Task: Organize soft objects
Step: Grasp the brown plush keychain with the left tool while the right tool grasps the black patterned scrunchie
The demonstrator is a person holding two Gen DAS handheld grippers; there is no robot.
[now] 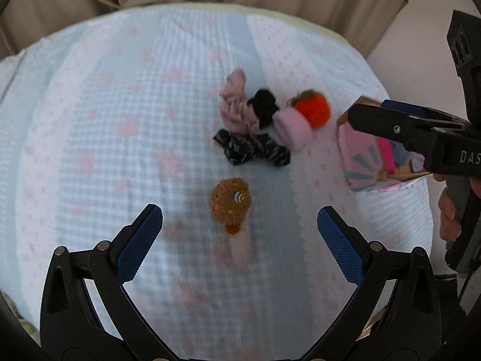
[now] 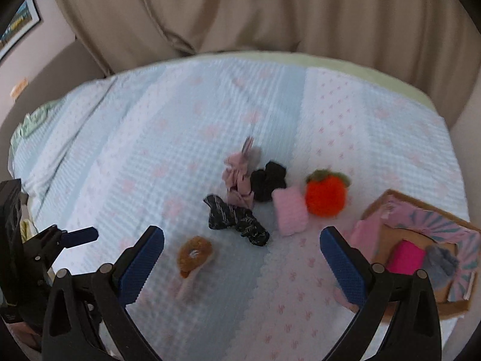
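**Ana:** Left wrist view shows the left claw spread wide and holding nothing, blue ridged pads apart over the bed. What lies between them?

**Ben:** A fuzzy brown round toy with a pale stalk toward the camera, just short of the pads. Beyond it lies a black patterned scrunchie, crumpled, and past that a wrinkled dusty-pink cloth touching a plain black scrunchie.

**Ana:** And beside those?

**Ben:** A soft pink rectangular pad touches a woolly orange fruit toy with a green top.

**Ana:** The right claw?

**Ben:** Also wide and empty. A cardboard box printed in pink and teal sits by the bed's edge, right of the orange toy; inside are a hot-pink block and something grey and fuzzy, blurred.

**Ana:** Room to move?

**Ben:** The quilted, pale blue and pink bedcover stretches bare left of the brown toy. A beige curtain hangs behind the far edge. The box is partly cut off by the right claw's finger.
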